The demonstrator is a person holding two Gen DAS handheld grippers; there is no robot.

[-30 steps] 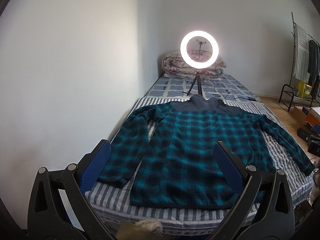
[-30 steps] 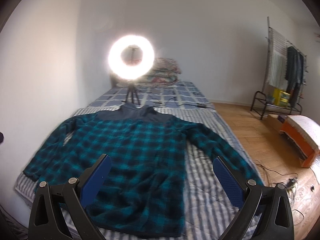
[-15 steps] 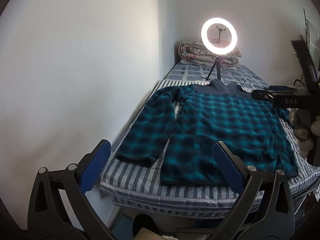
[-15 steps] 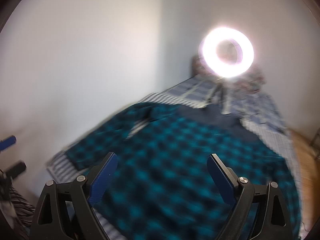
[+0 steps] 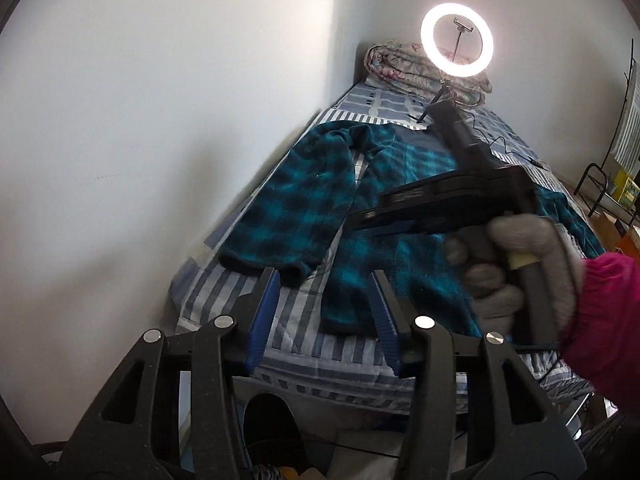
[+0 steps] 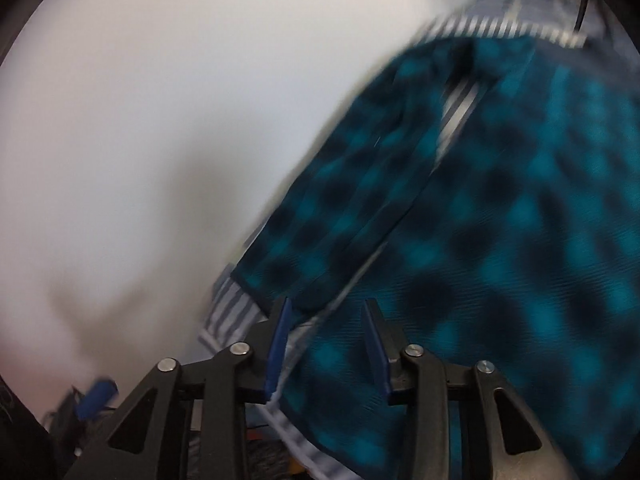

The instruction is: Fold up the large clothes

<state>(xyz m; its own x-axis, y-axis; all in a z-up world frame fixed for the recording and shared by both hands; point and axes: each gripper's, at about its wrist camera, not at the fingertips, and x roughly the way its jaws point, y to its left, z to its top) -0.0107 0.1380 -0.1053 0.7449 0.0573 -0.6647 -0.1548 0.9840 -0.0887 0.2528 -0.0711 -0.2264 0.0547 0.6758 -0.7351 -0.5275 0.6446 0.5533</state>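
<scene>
Approach step: both the left gripper [image 5: 324,312] and right gripper [image 6: 326,340], jaws just narrowed but pinching nothing, hang over the plaid shirt [image 5: 304,208]; next, probably grasp its near sleeve [image 6: 352,184].

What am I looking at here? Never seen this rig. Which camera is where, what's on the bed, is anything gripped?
No robot: a person holds a two-finger gripper in each hand, each with a fisheye camera looking along its fingers. The left view shows the left gripper and the gloved right hand holding the other tool. The blurred view is the right gripper. A teal plaid shirt lies flat on the striped bed; a ring light stands behind. Both jaws have just been closing, but grip nothing yet.
</scene>
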